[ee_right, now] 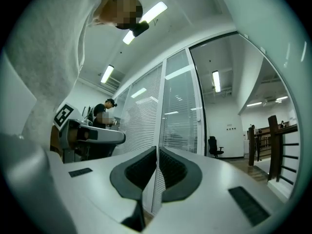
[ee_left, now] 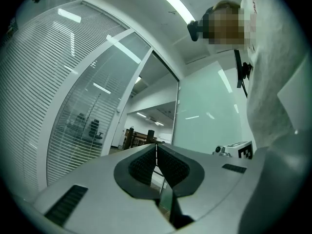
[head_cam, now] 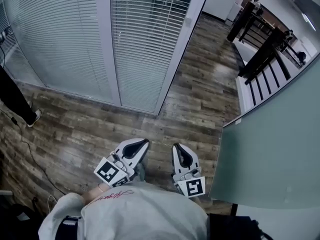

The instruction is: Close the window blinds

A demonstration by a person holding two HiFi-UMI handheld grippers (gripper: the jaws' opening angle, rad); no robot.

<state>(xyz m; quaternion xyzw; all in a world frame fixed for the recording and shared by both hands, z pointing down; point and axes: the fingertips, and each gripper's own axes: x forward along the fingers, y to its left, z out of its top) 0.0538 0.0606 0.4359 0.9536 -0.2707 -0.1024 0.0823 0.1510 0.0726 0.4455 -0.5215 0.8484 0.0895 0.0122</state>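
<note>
The window blinds hang behind glass panels ahead of me. The left blind (head_cam: 55, 34) has its slats flat and closed, while the right blind (head_cam: 150, 39) lets some of the room show through its slats. Both grippers are held low near my chest, well short of the glass. My left gripper (head_cam: 137, 145) is shut with nothing in it, its pads meeting in the left gripper view (ee_left: 156, 152). My right gripper (head_cam: 179, 149) is also shut and empty (ee_right: 157, 155). No blind cord or wand can be made out.
White frame posts (head_cam: 107, 44) divide the panels. A frosted glass wall (head_cam: 270, 149) stands close on my right, and a dark wooden railing (head_cam: 260, 54) lies beyond it. A person's leg (head_cam: 17, 104) and a floor cable (head_cam: 30, 149) are at left. Wood floor (head_cam: 200, 99) leads past the right panel.
</note>
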